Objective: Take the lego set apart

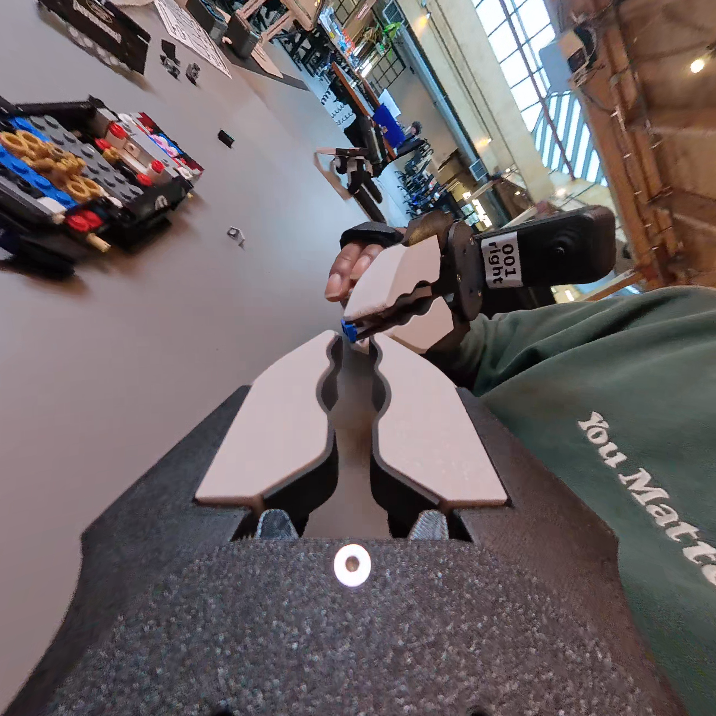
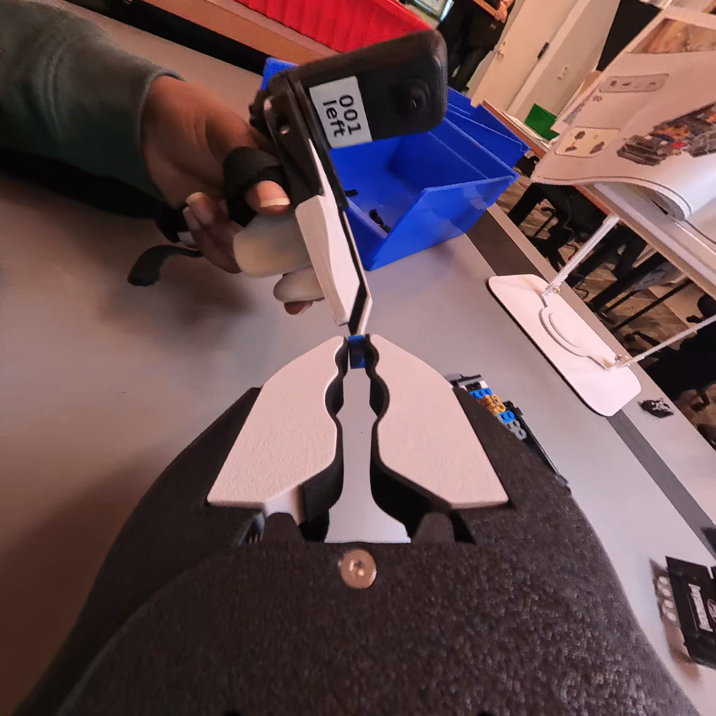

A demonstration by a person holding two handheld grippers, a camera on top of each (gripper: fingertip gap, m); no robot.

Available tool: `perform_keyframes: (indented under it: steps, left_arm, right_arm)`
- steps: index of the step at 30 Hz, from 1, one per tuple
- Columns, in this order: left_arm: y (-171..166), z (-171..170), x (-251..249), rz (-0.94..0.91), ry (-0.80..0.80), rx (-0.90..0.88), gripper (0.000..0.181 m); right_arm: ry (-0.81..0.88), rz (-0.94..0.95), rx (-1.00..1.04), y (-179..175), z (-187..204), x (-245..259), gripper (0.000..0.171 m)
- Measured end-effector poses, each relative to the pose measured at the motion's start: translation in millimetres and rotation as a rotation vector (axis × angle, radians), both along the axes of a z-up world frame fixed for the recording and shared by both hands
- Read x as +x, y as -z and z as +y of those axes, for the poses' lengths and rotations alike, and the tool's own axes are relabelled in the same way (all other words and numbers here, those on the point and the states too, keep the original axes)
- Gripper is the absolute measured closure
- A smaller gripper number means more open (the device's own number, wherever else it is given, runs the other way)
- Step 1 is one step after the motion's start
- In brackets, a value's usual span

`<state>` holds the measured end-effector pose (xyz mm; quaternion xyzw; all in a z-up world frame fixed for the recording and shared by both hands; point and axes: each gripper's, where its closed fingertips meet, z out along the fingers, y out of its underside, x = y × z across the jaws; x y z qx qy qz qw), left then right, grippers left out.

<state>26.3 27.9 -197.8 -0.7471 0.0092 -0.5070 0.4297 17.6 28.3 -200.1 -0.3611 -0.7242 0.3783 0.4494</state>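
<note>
A small blue lego piece [image 2: 357, 351] is pinched between the right tool's [image 2: 357, 343] tips, held above the tabletop [image 1: 128, 329]. The partly built lego set [image 1: 77, 174], black-based with blue, grey, red and tan parts, sits well apart.

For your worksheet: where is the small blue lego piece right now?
Mid-frame in both views, the blue lego piece is pinched at the right gripper tips, beside the left gripper.

blue lego piece [image 1: 350, 334] between right gripper [image 1: 354, 329] fingers

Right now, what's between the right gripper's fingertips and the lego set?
Bare table only, seen in the left wrist view. The right gripper, shut on a small blue piece, sits well clear of the lego set.
</note>
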Motion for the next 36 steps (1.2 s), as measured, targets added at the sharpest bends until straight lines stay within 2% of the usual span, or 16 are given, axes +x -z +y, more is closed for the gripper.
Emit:
perform_keyframes:
  steps: [7, 9, 11, 14, 16, 17, 20, 26, 32, 34, 36]
  left_arm:
    - [-2.8, -1.6, 9.0, -0.042, 0.025, 0.003, 0.177]
    - [-11.3, -0.2, 3.3, 0.027, -0.019, 0.064, 0.177]
    - [-25.1, 1.9, -22.5, 0.206, -0.139, 0.164, 0.178]
    - [-43.6, -4.2, -120.9, 0.658, -0.523, 0.223, 0.178]
    - [-34.6, -24.4, -183.3, 0.902, -0.665, 0.085, 0.177]
    - [-24.3, -34.4, -203.3, 0.941, -0.689, -0.003, 0.177]
    - [-0.6, -48.4, -216.6, 0.853, -0.657, -0.133, 0.177]
    - [23.3, -54.6, -224.4, 0.953, -0.614, -0.237, 0.146]
    - [33.3, -57.0, -218.9, 1.003, -0.553, -0.259, 0.133]
    - [38.9, -60.9, -213.8, 1.009, -0.5, -0.272, 0.128]
    - [48.7, -66.1, -209.3, 1.032, -0.438, -0.3, 0.13]
  right_arm:
    - [-0.025, 0.049, 0.062, -3.6, -6.9, 4.0, 0.163]
    - [-0.002, 0.091, 0.041, -11.8, -1.9, 3.9, 0.159]
    - [0.042, 0.113, -0.002, -18.9, 11.4, 3.9, 0.151]
    - [0.14, 0.104, -0.064, -20.7, 43.0, 6.7, 0.15]
    - [0.212, 0.092, -0.08, -18.4, 64.8, 10.2, 0.152]
    - [0.241, 0.083, -0.083, -16.5, 74.1, 11.8, 0.153]
    - [0.31, 0.064, -0.079, -12.1, 94.3, 15.3, 0.156]
    - [0.372, 0.038, -0.069, -5.1, 110.6, 20.1, 0.158]
    - [0.46, 0.037, -0.038, -8.7, 135.5, 31.5, 0.158]
    - [0.475, -0.02, -0.038, -3.8, 147.6, 41.1, 0.158]
    - [0.444, -0.164, -0.082, 15.4, 151.4, 54.0, 0.158]
